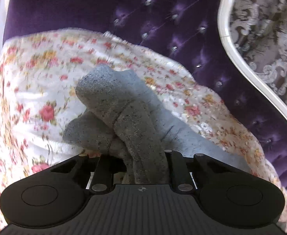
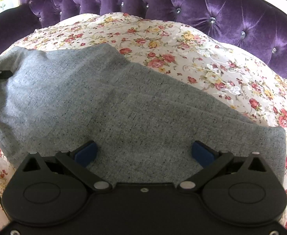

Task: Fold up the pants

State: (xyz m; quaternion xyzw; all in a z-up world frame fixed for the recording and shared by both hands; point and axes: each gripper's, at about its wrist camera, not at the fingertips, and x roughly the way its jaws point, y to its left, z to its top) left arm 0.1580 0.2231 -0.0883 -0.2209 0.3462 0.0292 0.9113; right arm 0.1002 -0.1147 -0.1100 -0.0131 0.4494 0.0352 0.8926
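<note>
Pants (image 2: pixel 108 105) grey, spread flat on floral sheet (image 2: pixel 192 54) of bed, one corner near right edge of sheet. Bare sheet beyond pants up to headboard (image 2: pixel 202 5), purple, tufted, close behind.

Right tool (image 2: pixel 143 152) low over pants, jaws wide, blue pads (image 2: pixel 85 153) apart, nothing gripped.

Left tool (image 1: pixel 137 162) jaws narrow, clamped on bunched fold of pants (image 1: pixel 124 109) lifted off sheet (image 1: pixel 35 82); left view blurred, pad contact probably firm. White frame (image 1: pixel 233 49) curves at right, patterned wall (image 1: pixel 268 29) behind.
</note>
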